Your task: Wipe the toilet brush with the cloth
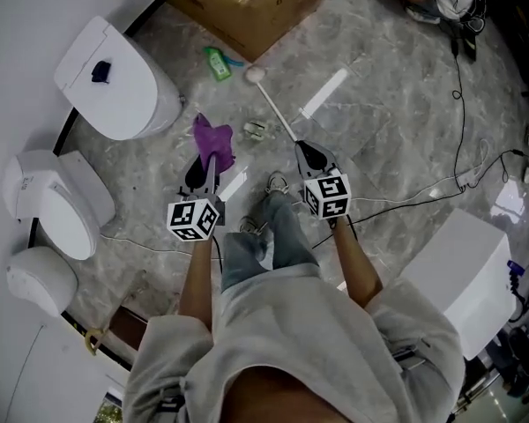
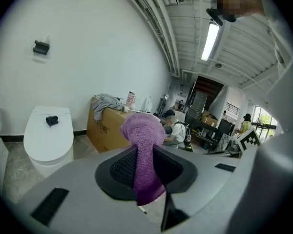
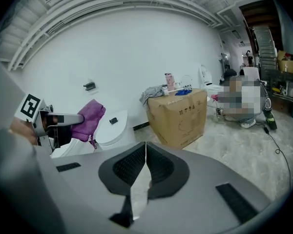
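Observation:
My left gripper [image 1: 210, 159] is shut on a purple cloth [image 1: 213, 139], which bunches up past the jaws [image 2: 143, 133]. About a hand's width to its right, my right gripper [image 1: 305, 148] is shut on the thin white handle of the toilet brush [image 1: 278, 111]. The handle slants up and to the left, ending in a small white head [image 1: 255, 74]. In the right gripper view the handle shows only as a white sliver [image 3: 145, 150] between the closed jaws, and the cloth [image 3: 89, 117] hangs from the left gripper at the left. Cloth and brush are apart.
Two white toilets [image 1: 115, 82] [image 1: 57, 205] stand along the left wall. A cardboard box [image 1: 247, 3] is ahead, with a green bottle [image 1: 218, 63] and a white tube [image 1: 324, 93] on the marble floor. A white cabinet [image 1: 463, 267] and cables [image 1: 458, 179] are at the right.

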Motion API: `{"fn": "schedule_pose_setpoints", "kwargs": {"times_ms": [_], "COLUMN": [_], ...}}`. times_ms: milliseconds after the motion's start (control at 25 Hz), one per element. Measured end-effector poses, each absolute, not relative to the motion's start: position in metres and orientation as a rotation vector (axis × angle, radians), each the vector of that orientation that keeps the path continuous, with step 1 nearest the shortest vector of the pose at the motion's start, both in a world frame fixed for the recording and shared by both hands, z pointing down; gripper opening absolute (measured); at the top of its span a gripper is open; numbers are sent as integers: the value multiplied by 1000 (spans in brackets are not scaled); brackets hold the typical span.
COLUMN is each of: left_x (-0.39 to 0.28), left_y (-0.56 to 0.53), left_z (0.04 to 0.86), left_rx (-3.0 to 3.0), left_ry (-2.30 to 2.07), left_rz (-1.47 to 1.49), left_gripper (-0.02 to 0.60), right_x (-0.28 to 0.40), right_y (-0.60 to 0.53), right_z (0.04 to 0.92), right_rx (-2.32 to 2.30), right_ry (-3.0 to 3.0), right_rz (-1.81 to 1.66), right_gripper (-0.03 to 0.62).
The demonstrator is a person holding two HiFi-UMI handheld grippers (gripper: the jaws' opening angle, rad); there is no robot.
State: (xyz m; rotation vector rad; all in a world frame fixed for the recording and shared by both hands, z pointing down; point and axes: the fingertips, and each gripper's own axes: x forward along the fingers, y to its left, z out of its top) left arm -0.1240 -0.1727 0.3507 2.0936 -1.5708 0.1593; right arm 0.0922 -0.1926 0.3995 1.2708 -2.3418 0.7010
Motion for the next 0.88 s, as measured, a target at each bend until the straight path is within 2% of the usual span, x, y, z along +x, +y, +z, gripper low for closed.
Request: {"fn": "schedule_pose_setpoints", "kwargs": {"times_ms": [560,880], "left_x": [-118,-105], "left_y": [-173,-173], "left_z": [539,646], "left_rx": [2214,2314], "left_ry": [-1474,-1449], "left_rz": [224,164], "left_gripper": [97,97], "right_x": [119,130], "right_y": [-221,-227], "right_z": [568,675], "right_rx": [1431,1462], "right_ry": [-2317,-2340], "right_rz": [637,550], "right_gripper": [31,31]}}
